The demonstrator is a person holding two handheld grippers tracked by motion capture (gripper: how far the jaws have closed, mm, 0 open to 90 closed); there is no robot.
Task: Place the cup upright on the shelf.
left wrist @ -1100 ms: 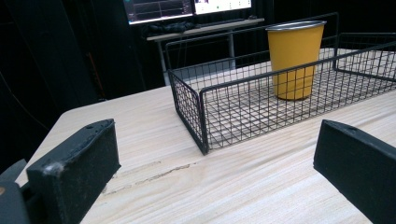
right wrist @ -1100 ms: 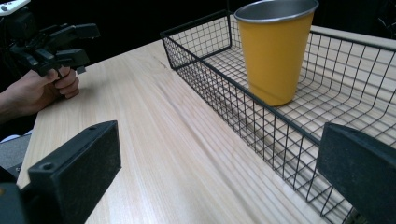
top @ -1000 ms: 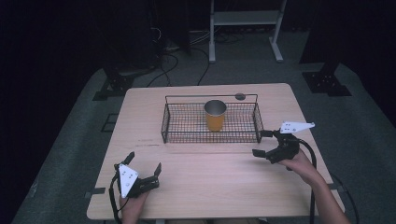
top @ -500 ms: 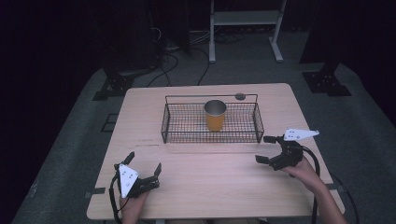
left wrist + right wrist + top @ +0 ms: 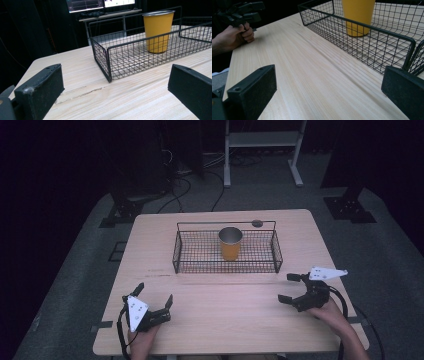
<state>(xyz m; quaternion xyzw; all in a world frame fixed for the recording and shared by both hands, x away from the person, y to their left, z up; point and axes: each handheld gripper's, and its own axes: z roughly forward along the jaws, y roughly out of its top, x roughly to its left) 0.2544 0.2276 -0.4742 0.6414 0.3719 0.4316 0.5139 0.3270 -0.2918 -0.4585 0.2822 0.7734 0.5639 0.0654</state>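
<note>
Wooden table (image 5: 220,310), cup (image 5: 230,243) beyond both open tools

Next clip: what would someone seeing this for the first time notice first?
The yellow cup with a metal rim stands upright inside the black wire basket at the far middle of the wooden table. Nearer the person, the left hand-held gripper and the right hand-held gripper sit at opposite sides, jaws wide open and holding nothing.
</note>
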